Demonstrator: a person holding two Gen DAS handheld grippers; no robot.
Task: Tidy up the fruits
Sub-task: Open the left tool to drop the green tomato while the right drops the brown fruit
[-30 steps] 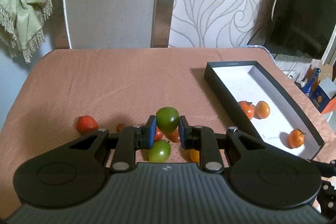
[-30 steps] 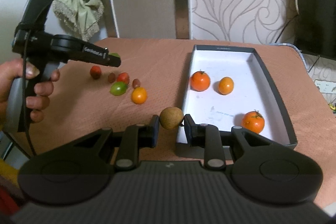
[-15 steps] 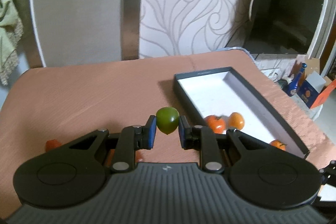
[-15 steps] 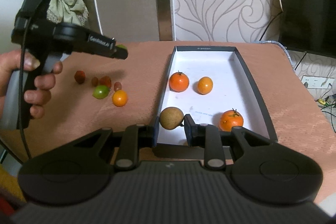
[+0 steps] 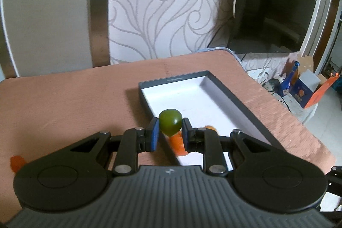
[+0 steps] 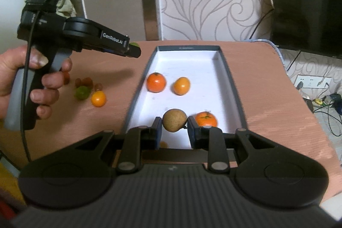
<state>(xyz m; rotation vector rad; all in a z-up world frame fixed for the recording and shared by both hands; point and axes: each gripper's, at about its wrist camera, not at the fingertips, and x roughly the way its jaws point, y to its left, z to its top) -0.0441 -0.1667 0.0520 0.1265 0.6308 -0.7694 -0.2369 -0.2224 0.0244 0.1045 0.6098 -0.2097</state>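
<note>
Swirl-patterned wallpaper backs a table (image 5: 64, 104) under a salmon cloth, with one dark screen at the right.

Left wrist view: one black-walled box (image 5: 239, 99) with a white floor lies on the cloth, open-topped. Left gripper (image 5: 170, 131) has its blue pads closed on one green fruit (image 5: 170, 122), held above the box's near left wall. Below the fruit, inside the box, two orange fruits show in part: one (image 5: 178, 143) between the fingers, one (image 5: 209, 127) just right of it. One red-orange fruit (image 5: 17, 162) lies on the cloth, well left of the box. One blue bottle (image 5: 288, 80) and one carton (image 5: 303, 89) stand on the floor, right of the box.

Right wrist view: right gripper (image 6: 174, 129) is clamped on one brown round fruit (image 6: 174, 120), over the near end of the box (image 6: 232, 82). Box contents, counted: three orange fruits, namely one tangerine (image 6: 156, 82) at mid-left, one smoother fruit (image 6: 181, 86) just right of it, and one tangerine (image 6: 205, 119) just right of the brown fruit. Left of the box on the cloth: one orange fruit (image 6: 98, 98), one green fruit (image 6: 81, 92), several small reddish ones behind them, blurred, count uncertain. Person's left hand (image 6: 32, 82) grips the other tool's handle, left of the box; that tool's tip (image 6: 133, 50) reaches close to the box's far left corner, a sliver of green showing behind it.
</note>
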